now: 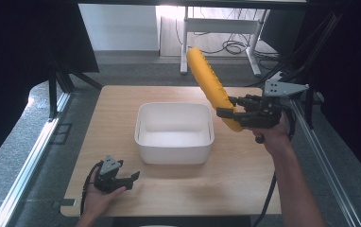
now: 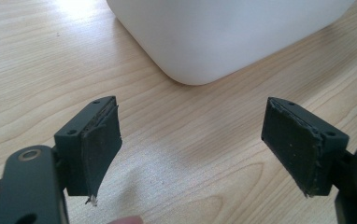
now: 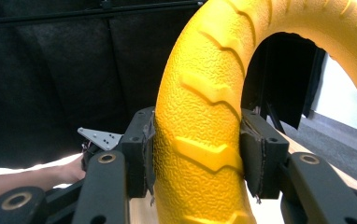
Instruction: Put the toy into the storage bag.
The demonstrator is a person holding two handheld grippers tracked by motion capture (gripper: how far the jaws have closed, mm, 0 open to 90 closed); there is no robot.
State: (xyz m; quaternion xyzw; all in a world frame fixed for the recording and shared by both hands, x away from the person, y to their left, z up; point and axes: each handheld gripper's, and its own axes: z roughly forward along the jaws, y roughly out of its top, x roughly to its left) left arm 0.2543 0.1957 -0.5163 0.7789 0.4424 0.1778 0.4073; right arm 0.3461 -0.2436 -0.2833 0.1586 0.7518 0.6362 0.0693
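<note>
worktop: light wooden worktop [image 1: 244, 165], bare apart from the tub and the left hand's rig.
tub: white rectangular plastic tub [image 1: 174, 132] at the centre of the worktop, empty inside as far as the high view shows.
ring: yellow textured rubber ring with tyre-like tread [image 1: 210, 87], held up in the air over the tub's right rear corner, tilted away from the person.
right gripper: right gripper [image 1: 227, 113] has its jaws clenched on the ring's lower arc, pads on both flanks in the right gripper view.
left gripper: left gripper [image 1: 133, 178] rests low near the tub's front-left corner, jaws spread wide, nothing between them.
step, likely: drop ring into tub. shift left until it's centred over the opening, lower before releasing so it doesn't bounce off the rim.
</note>
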